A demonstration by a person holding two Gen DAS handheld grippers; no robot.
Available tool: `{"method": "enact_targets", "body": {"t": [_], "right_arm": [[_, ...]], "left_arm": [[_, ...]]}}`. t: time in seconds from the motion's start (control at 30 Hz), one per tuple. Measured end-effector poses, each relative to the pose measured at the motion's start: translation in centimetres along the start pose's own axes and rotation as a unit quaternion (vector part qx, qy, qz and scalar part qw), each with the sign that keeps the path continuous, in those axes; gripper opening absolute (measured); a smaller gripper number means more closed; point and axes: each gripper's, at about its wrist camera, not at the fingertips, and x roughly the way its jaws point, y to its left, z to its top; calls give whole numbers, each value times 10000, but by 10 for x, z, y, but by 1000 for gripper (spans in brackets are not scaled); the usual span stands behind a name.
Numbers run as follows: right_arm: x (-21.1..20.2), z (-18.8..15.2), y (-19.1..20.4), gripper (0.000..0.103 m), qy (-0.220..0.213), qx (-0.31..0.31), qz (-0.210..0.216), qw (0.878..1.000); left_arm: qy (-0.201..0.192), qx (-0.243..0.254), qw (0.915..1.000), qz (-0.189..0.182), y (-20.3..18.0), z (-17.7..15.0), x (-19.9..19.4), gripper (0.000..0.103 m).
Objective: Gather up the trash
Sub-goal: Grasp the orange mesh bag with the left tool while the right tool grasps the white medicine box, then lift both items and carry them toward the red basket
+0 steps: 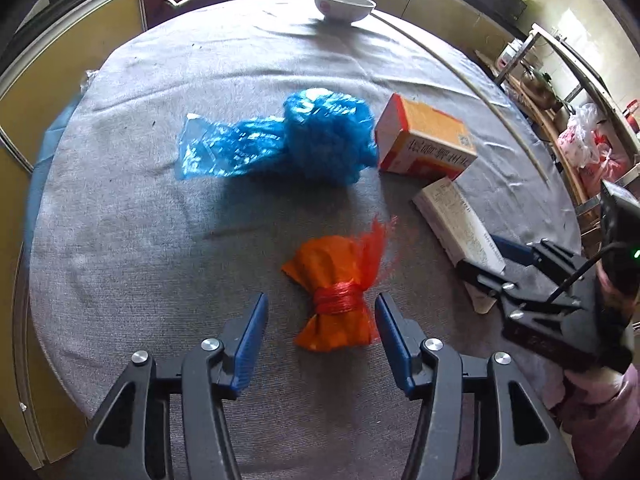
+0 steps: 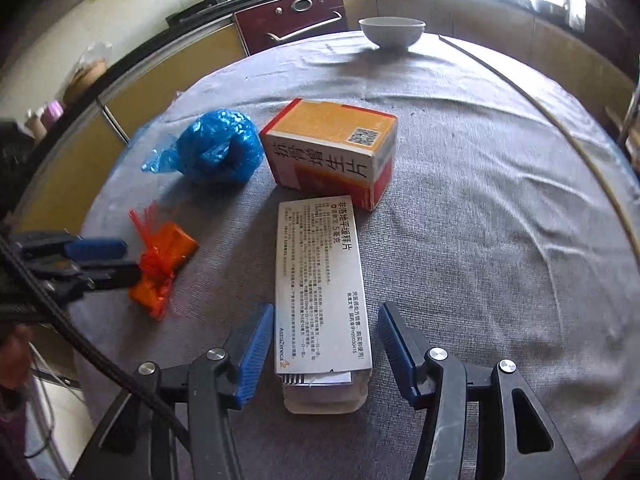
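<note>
A round table covered with a grey woven cloth [image 1: 140, 240] carries all items.

Left gripper [image 1: 322, 320]: the two blue-padded fingers [image 1: 250, 344] stand apart, released, one on each side of the orange crumpled wrapper bound with red string [image 1: 332, 292]. A gap shows between each pad and the wrapper; nothing is grasped. The wrapper lies near the table's near edge, left of centre in the right wrist view [image 2: 160, 264].

Right gripper [image 2: 326, 354]: the fingers [image 2: 256, 356] are likewise released, straddling the near end of the flat white printed medicine carton [image 2: 320, 288]. The left pad sits just beside the carton's edge; whether it touches cannot be told. The right pad stands clear. The carton lies flat, its open end flap toward the near edge, its far end reaching to just beside the orange-and-white upright cardboard medicine box [image 2: 332, 148].

The crumpled blue plastic bag [image 1: 304, 136] lies near the table's centre, just left of the orange-and-white box [image 1: 426, 140], beyond the wrapper.

A white ceramic bowl [image 1: 344, 4] stands at the far edge. A thin pale stick [image 1: 480, 92] lies along the right edge.

In the left wrist view the right gripper [image 1: 496, 256] rests over the carton [image 1: 460, 236].
</note>
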Motion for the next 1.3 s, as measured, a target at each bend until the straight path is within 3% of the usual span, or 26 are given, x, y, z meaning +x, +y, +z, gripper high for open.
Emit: {"method": "enact_targets", "body": {"t": [0.07, 0.23, 0.33, 0.6, 0.8, 1.07, 1.3], "right_arm": [[1, -2, 4, 48, -28, -129, -188, 9997], [-5, -10, 0, 48, -102, -23, -164, 9998], [-14, -20, -9, 47, -140, 182, -103, 9997], [-66, -46, -44, 47, -667, 1008, 371, 9920], [-117, -76, -61, 47, -1389, 1370, 702, 9783], [-156, -116, -86, 47, -1855, 1854, 412, 9641], [-176, -135, -123, 47, -2053, 2340, 246, 9500]], "left_arm": [[0, 40, 10000, 4, -7, 1, 2, 59], [88, 14, 9995, 289, -19, 1, 20, 58], [156, 14, 9991, 388, -22, -1, 32, 35], [-76, 180, 9988, 457, -46, -13, 12, 34], [-736, 729, 9934, 500, -91, -32, -30, 34], [-1484, 1477, 9769, 425, -149, -48, -56, 34], [-1375, 1807, 9736, 249, -181, -63, -44, 34]]}}
